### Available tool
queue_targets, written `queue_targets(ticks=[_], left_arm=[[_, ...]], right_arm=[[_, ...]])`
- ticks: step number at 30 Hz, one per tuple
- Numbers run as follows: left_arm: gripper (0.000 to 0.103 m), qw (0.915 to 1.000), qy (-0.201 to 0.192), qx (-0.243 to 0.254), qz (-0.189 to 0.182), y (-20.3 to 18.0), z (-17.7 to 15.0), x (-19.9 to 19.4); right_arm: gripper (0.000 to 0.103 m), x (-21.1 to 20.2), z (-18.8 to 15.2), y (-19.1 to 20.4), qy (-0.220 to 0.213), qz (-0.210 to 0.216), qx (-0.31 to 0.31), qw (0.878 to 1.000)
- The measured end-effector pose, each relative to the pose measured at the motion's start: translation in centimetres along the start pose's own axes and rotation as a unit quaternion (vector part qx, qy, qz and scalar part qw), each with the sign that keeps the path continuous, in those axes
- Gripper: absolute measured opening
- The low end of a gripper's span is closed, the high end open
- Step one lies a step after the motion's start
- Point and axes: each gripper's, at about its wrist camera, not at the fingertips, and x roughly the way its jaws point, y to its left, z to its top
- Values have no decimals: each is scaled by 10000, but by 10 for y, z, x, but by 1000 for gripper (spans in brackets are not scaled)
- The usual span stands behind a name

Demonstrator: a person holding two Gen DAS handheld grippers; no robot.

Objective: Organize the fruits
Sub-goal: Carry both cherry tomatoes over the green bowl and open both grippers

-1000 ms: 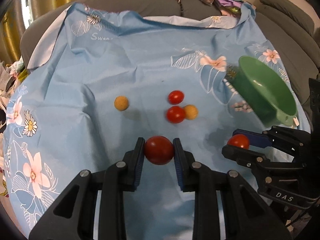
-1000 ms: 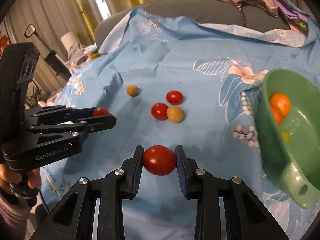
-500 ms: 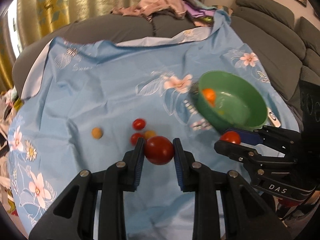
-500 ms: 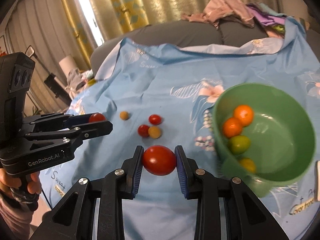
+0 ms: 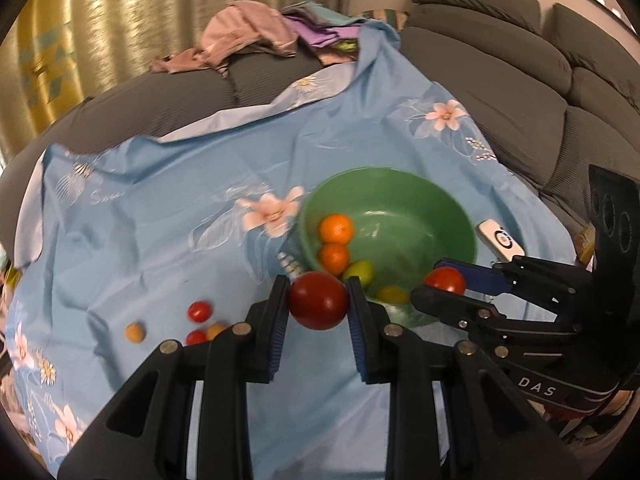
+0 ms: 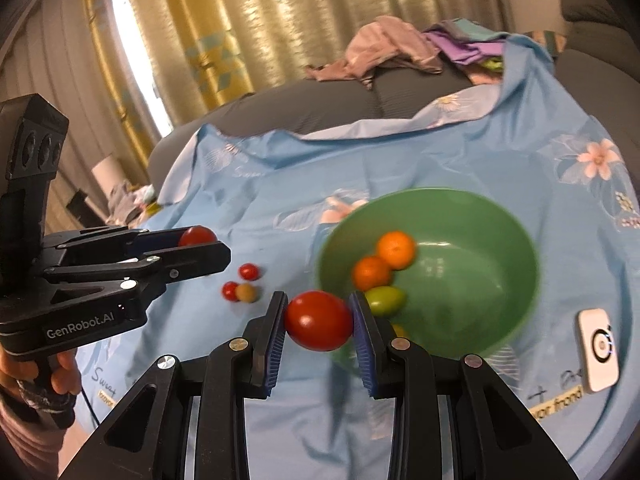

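Note:
My left gripper point(image 5: 318, 300) is shut on a red tomato point(image 5: 318, 300), held above the blue cloth just short of the green bowl point(image 5: 424, 200). My right gripper point(image 6: 319, 320) is shut on another red tomato point(image 6: 319, 320) at the bowl's near-left rim point(image 6: 520, 236). The bowl holds two oranges point(image 6: 396, 249), a green fruit point(image 6: 384, 300) and a yellow one. Two small red tomatoes point(image 5: 199, 311) and two small orange fruits point(image 5: 135, 332) lie on the cloth to the left. Each gripper shows in the other's view: the right one point(image 5: 444, 282) and the left one point(image 6: 198, 237).
A flowered blue cloth point(image 5: 160, 208) covers a grey sofa. A white tag with a black ring point(image 6: 599, 348) lies right of the bowl. Clothes point(image 5: 248, 36) are piled at the back. Sofa cushions point(image 5: 520, 80) rise at the right; curtains hang behind.
Both grippers, each still holding its tomato, have risen and moved right toward the bowl. The bowl now sits closer to centre and its inside shows more.

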Motion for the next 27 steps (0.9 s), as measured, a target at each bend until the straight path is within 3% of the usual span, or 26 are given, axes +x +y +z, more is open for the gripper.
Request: queue_targets(ticks=[13, 27], left_arm=[[27, 9984, 280, 422, -232, -46, 24, 41], [28, 9961, 716, 480, -172, -51, 28, 91]], right_arm=[[34, -5, -4, -48, -73, -367, 355, 9987], [34, 14, -5, -75, 139, -765, 384, 9962]])
